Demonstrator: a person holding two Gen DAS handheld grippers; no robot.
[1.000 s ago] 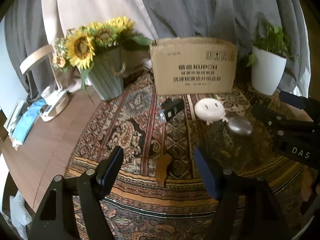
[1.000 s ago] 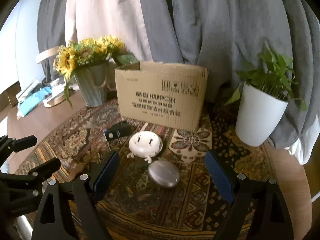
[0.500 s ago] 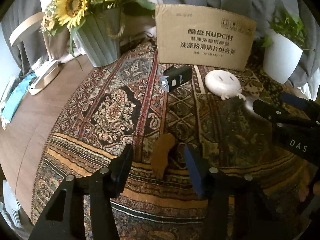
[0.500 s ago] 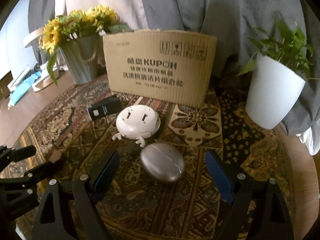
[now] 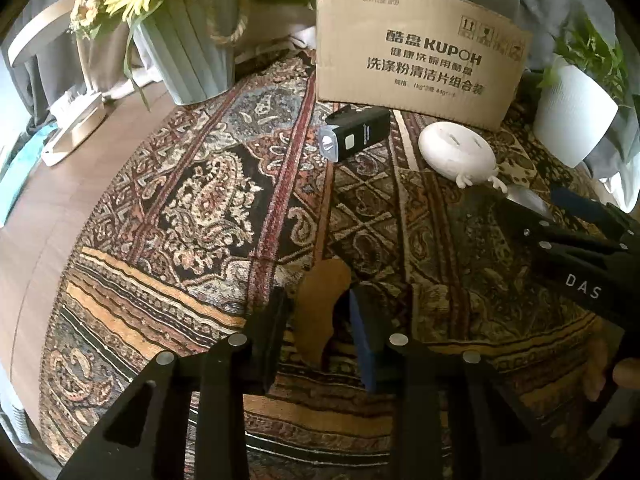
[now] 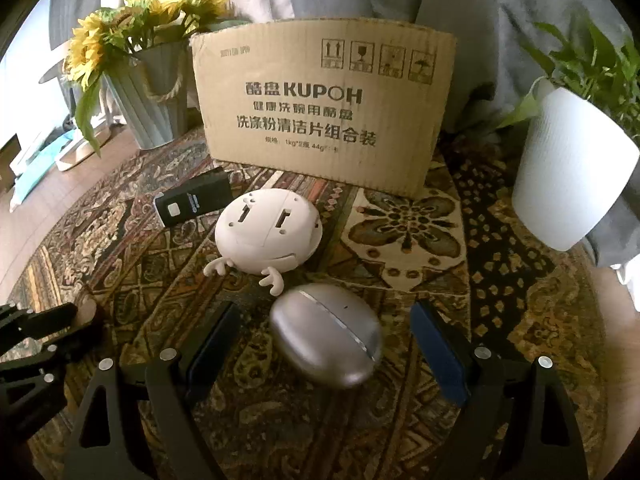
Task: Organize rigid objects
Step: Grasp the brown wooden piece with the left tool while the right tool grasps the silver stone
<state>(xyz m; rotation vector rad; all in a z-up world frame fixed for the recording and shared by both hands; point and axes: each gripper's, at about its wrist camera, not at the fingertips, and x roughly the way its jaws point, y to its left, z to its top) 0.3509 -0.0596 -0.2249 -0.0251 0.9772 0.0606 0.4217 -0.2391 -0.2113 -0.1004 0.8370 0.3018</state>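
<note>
My left tongs sit low over the patterned rug on the desk, fingers narrowed around a flat brown wooden piece. The piece lies on the rug between them; I cannot tell whether the pads touch it.

Farther back on the left stands the sunflower pot. To its right a black flashlight lies just in front of the cardboard box. Beside it rests a white round toy with small feet, near the box.

A silver oval case lies on the rug just in front of the toy, close to one foot. My right tongs are spread wide, one finger on each side of the case, gaps showing on both sides. A white planter stands at the far right.
</note>
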